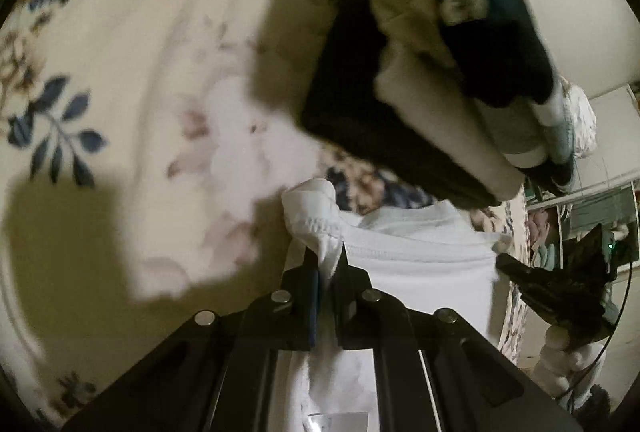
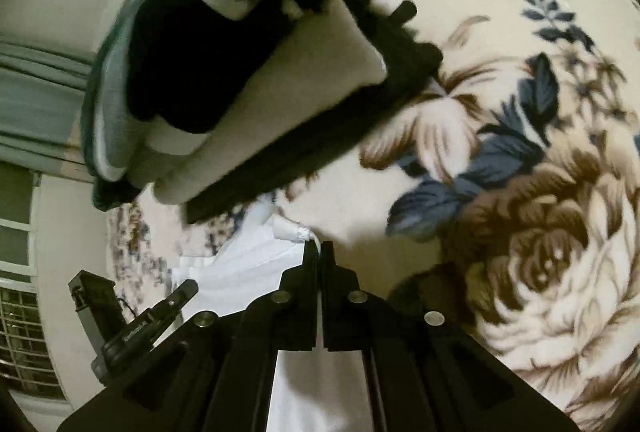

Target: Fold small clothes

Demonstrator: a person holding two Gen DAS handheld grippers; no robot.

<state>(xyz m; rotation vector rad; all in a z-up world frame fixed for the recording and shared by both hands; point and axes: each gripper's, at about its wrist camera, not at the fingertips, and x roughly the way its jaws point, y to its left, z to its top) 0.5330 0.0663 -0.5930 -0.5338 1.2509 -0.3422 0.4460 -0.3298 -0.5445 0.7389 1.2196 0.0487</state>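
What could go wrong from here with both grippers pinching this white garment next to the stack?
1. The left gripper holds only a bunched corner of the white garment, and the right gripper only a thin edge; either could slip out mid-fold.
2. The stack of folded clothes sits close beyond the garment on the floral blanket; a forward swing may knock it over.
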